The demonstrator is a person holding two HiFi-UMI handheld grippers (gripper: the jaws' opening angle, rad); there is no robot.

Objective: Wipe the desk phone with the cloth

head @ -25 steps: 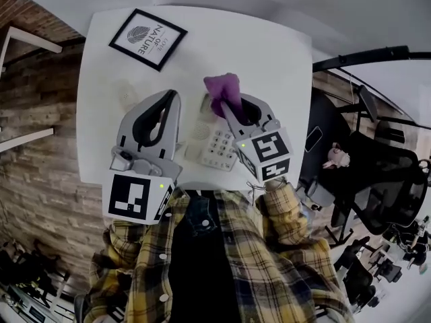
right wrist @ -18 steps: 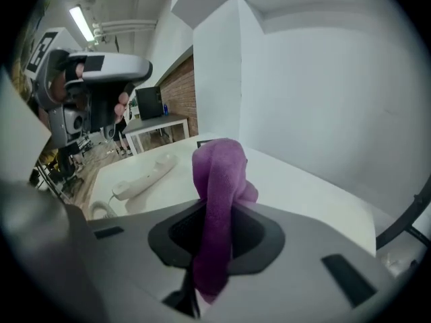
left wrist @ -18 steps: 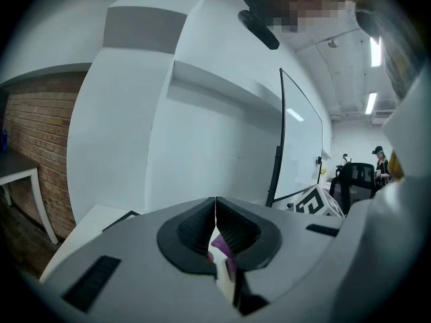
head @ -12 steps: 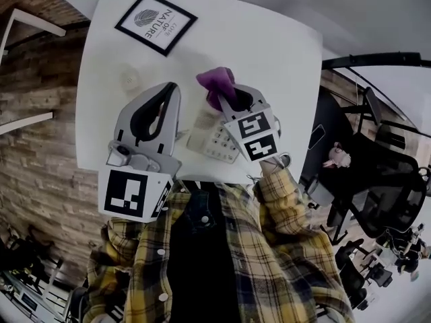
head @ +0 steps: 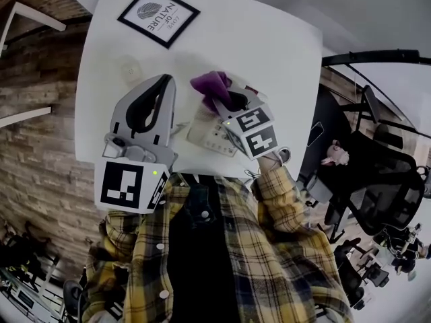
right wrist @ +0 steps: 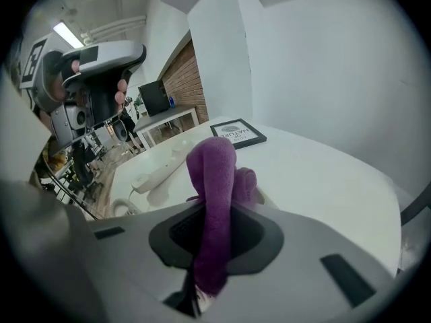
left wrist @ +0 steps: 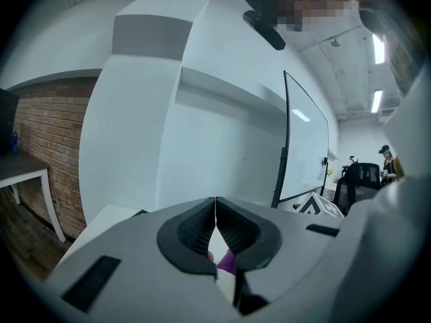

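Note:
A white desk phone point(head: 214, 138) lies on the white table point(head: 269, 52), its keypad showing beside my right gripper. My right gripper point(head: 225, 103) is shut on a purple cloth point(head: 211, 85), which hangs over the phone's far end. In the right gripper view the cloth point(right wrist: 214, 187) stands folded up out of the jaws of the right gripper point(right wrist: 215, 231). The handset point(right wrist: 160, 171) lies on the table to the left, with its coiled cord point(right wrist: 121, 207). My left gripper point(head: 166, 81) is shut on nothing and raised left of the phone; its tips point(left wrist: 215, 204) meet.
A black-framed print point(head: 158, 15) lies at the table's far left corner, also in the right gripper view point(right wrist: 237, 133). A small pale object point(head: 128, 66) sits near the left edge. Brick wall and shelves stand to the left, office chairs point(head: 377, 180) to the right.
My right gripper has carried the purple cloth leftward and a little nearer over the phone. The left gripper has stayed shut and hardly moved.

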